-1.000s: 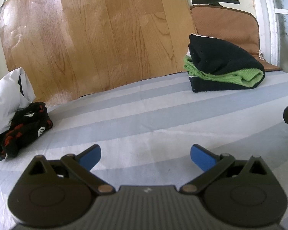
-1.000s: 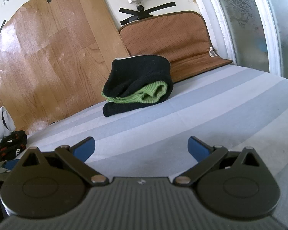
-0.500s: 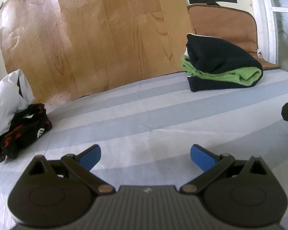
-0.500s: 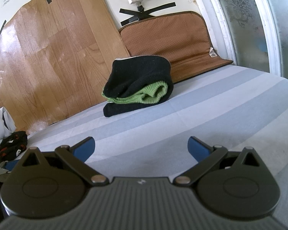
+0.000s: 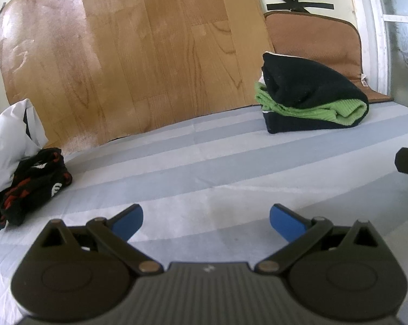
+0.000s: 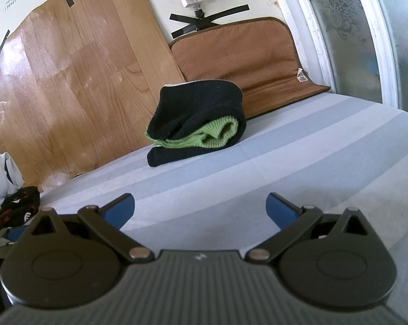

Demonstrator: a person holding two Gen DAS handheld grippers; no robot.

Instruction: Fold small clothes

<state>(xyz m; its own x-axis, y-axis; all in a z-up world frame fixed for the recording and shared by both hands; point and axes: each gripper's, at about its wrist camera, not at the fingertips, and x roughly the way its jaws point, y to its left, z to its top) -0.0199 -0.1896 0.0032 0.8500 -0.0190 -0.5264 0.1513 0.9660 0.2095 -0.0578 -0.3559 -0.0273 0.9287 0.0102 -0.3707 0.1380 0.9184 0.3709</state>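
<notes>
Striped bed sheet (image 5: 204, 168) carries everything. Folded black-and-green clothes (image 6: 197, 127) lie at the far edge against the brown mat (image 6: 239, 62), well ahead of both tools. Crumpled black-red garment (image 5: 31, 181) lies far left, beside white cloth (image 5: 8, 140). Left tool (image 5: 206, 223) released, empty. Right tool (image 6: 200, 211) released, empty.
</notes>
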